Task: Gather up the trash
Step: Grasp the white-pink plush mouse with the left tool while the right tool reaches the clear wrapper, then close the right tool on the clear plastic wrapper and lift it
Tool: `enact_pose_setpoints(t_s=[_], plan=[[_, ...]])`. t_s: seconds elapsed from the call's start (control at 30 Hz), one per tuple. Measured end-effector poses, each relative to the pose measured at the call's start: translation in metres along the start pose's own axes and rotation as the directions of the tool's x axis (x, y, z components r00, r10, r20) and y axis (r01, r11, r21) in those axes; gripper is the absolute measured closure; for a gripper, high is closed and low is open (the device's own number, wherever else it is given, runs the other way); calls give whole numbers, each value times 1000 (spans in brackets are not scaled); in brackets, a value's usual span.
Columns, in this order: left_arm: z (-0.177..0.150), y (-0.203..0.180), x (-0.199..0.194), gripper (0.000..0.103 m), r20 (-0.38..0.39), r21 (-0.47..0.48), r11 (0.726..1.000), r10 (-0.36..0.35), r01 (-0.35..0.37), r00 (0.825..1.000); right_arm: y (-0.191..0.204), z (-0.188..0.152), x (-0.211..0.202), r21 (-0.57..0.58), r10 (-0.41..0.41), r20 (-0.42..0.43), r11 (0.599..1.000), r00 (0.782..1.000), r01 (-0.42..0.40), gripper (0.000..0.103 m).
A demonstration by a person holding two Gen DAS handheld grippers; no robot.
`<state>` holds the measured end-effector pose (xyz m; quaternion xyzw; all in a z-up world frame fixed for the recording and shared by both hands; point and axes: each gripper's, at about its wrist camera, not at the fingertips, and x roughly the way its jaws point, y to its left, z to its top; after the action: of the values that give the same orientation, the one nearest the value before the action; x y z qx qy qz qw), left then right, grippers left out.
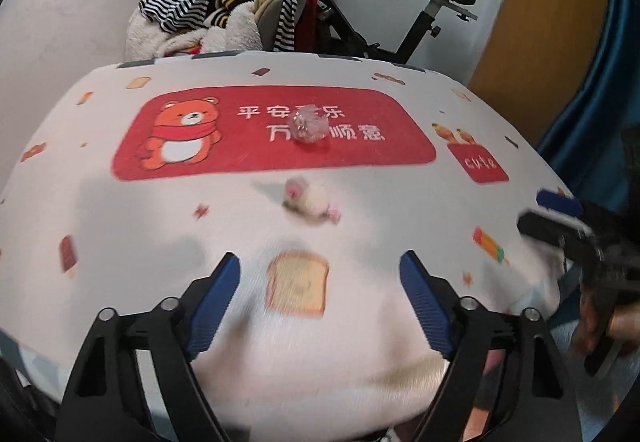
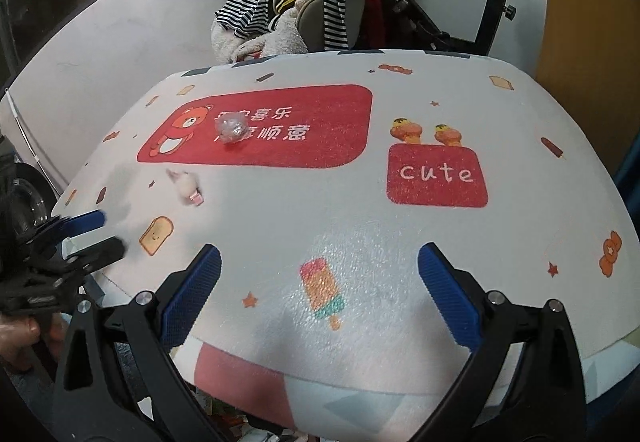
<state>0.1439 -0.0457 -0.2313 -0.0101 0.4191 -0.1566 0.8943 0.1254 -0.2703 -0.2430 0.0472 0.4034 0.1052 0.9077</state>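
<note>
A crumpled clear plastic ball (image 1: pixel 308 126) (image 2: pixel 229 127) lies on the red bear panel of the printed tablecloth (image 1: pixel 120 226) (image 2: pixel 400 242). Nearer to me, a small pink-and-white wrapper (image 1: pixel 310 199) (image 2: pixel 186 187) rests on the white part of the cloth. My left gripper (image 1: pixel 320 266) hovers over the toast print just short of the wrapper, open, with nothing between its blue pads. My right gripper (image 2: pixel 320 256) is open over the ice-lolly print, also empty. Each gripper shows at the edge of the other's view: the right gripper (image 1: pixel 532 207) and the left gripper (image 2: pixel 112 233).
Behind the table stands a chair heaped with clothes (image 1: pixel 224 5) (image 2: pixel 296 1), a striped top on the pile. An exercise bike (image 1: pixel 420 21) (image 2: pixel 492 1) stands by the wall. A wooden door (image 1: pixel 552 21) and a blue curtain (image 1: pixel 592 113) are on the right.
</note>
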Motion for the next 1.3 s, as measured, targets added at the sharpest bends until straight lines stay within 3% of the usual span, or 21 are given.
enact_pose_setpoints(t_s=[0.1, 0.27, 0.3, 0.33, 0.4, 0.43, 0.6, 0.83, 1.17, 1.3], plan=[[20, 2, 25, 38, -39, -31, 1000, -6, 5, 999, -1, 4, 4, -8, 3, 2, 1000, 1000, -3, 6], [37, 10, 55, 47, -91, -92, 995, 27, -36, 996, -2, 11, 9, -10, 7, 2, 1000, 1000, -7, 6], [39, 11, 61, 55, -103, -91, 995, 39, -49, 994, -2, 13, 11, -11, 12, 1, 1000, 1000, -12, 6], [39, 12, 64, 57, -110, -90, 995, 43, -53, 993, -2, 14, 12, -14, 14, -1, 1000, 1000, -14, 6], [41, 12, 65, 88, -100, -90, 995, 34, -43, 994, -1, 17, 16, -26, 14, -5, 1000, 1000, -14, 6], [42, 12, 65, 91, -103, -82, 995, 48, -57, 993, 0, 19, 18, -32, 15, -9, 999, 1000, -15, 6], [36, 20, 49, 91, -64, -98, 995, -8, 1, 998, 13, 32, 32, -98, 38, -31, 994, 999, -41, 6], [28, 56, 15, 92, -13, -169, 986, -2, 0, 1000, 54, 78, 75, -186, 122, -51, 974, 991, -129, 13], [16, 110, -24, 92, 27, -215, 975, 71, -64, 997, 107, 119, 162, -193, 96, -148, 973, 984, -124, 24], [14, 112, -30, 91, 37, -230, 972, 57, -47, 998, 115, 121, 186, -208, 36, -202, 975, 979, -79, 40]])
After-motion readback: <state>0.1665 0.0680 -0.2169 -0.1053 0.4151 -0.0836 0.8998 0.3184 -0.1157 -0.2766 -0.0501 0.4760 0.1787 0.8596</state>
